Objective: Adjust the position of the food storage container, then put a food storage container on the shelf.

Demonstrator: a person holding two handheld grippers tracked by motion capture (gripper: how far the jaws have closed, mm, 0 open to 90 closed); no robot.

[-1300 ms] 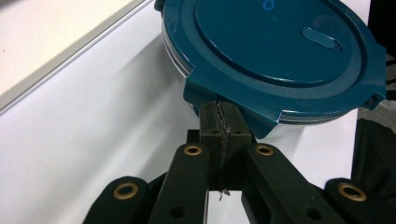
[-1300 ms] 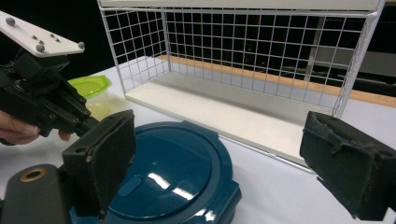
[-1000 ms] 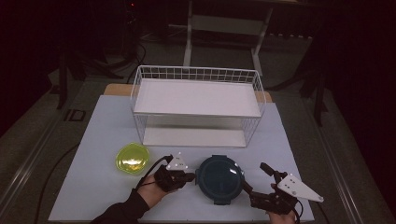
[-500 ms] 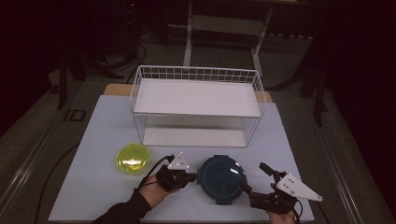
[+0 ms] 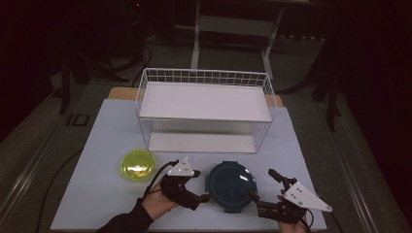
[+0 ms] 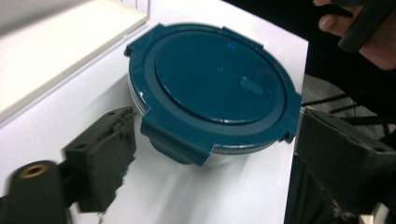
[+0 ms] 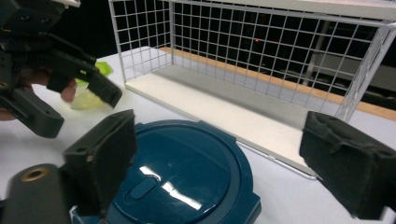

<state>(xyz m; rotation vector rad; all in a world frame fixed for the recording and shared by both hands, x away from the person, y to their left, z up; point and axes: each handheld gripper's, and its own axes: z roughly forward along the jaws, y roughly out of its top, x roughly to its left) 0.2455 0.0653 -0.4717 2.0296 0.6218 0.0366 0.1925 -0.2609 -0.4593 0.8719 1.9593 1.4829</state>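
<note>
Starting at your left, the yellow-green bowl (image 5: 137, 165) sits on the bench (image 5: 97, 145) clear of the work, so leave it out of this move. Next comes your left claw (image 5: 203, 192), whose jaws have just been opening and now stand apart, with the near latch tab of the round teal-lidded container (image 5: 231, 184) lying between them but not pressed. That container rests flat on the bench, just in front of the white wire rack (image 5: 204, 104) and between your two hands. I judge the step in hand to be taking hold of the container from both sides, so line the left pads up on the rim beside the tab, not on the tab itself, which could flip or slip. Keep the jaws level with the lid edge before you squeeze. On the right, your right claw (image 5: 262, 190) is also spread wide, hovering at the container's far side with nothing between its pads yet; bring it in low so both pads meet the rim squarely. Close both sides evenly, because a lopsided squeeze would likely skate the smooth container across the bench toward the rack.
</note>
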